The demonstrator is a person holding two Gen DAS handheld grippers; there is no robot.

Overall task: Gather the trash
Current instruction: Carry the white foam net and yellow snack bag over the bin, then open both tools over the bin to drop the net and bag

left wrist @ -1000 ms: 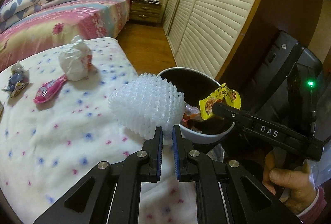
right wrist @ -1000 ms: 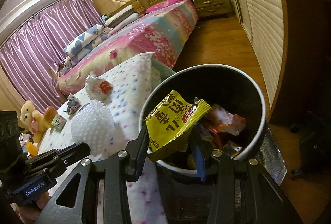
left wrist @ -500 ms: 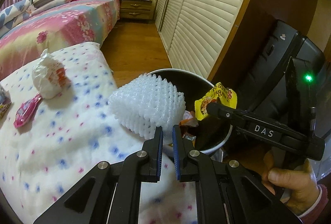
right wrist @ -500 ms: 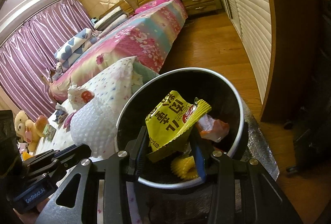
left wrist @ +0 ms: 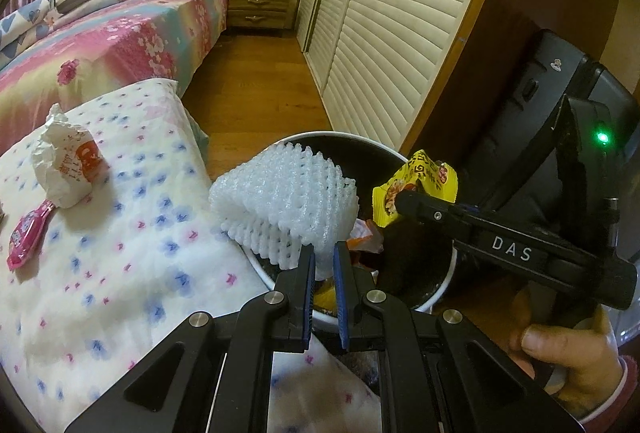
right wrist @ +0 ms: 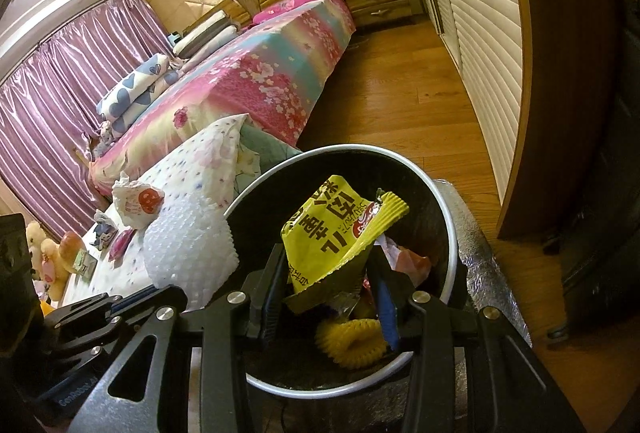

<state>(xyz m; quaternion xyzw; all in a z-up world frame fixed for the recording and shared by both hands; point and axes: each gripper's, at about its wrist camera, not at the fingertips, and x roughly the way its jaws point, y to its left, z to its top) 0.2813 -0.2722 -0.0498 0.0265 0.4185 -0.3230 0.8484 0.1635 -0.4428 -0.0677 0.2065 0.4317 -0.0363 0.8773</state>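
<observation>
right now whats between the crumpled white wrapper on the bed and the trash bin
In the left wrist view, only bare dotted blanket lies between white wrapper and bin.

Left gripper (left wrist: 323, 265) pinched tight, tilted downward. Right gripper (right wrist: 328, 283) partly closed, also angled down, gripped by a bare hand (left wrist: 568, 357).

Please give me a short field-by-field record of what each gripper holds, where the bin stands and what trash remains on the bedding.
left gripper: shut on white foam net, at the bin's near rim
right gripper: shut on yellow snack wrapper, over the bin's opening
trash bin: black inside, pale rim, on the wooden floor beside the dotted blanket; wrappers and a yellow foam net inside
remaining on blanket: crumpled white wrapper, pink packet
</observation>
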